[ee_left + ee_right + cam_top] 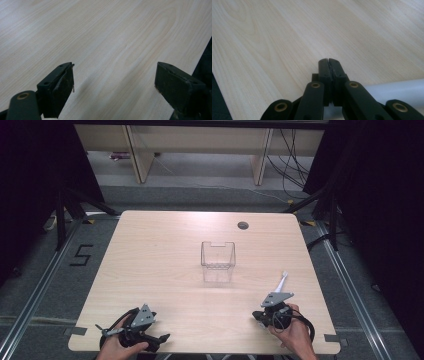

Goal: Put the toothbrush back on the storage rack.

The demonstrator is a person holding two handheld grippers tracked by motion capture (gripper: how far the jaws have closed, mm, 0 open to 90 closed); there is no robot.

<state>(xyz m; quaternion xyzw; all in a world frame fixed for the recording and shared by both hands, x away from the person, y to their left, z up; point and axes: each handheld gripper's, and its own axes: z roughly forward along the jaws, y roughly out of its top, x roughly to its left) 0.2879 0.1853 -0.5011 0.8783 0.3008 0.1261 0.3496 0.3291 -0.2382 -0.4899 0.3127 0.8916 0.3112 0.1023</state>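
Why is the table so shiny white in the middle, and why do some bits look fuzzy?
High view: overhead light glares off the table in front of the clear basket, washing out the wood grain. Left gripper view: the near black jaws are soft, out of focus. Right gripper view: a white tube beside the shut jaws is blurred.

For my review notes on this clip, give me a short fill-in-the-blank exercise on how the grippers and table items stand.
1. The left gripper has its jaws ____.
2. The right gripper has its jaws ____.
3. The clear container stands near the table's ____.
4. The white toothbrush lies just beyond the ____ gripper.

Missing words: open; shut; middle; right
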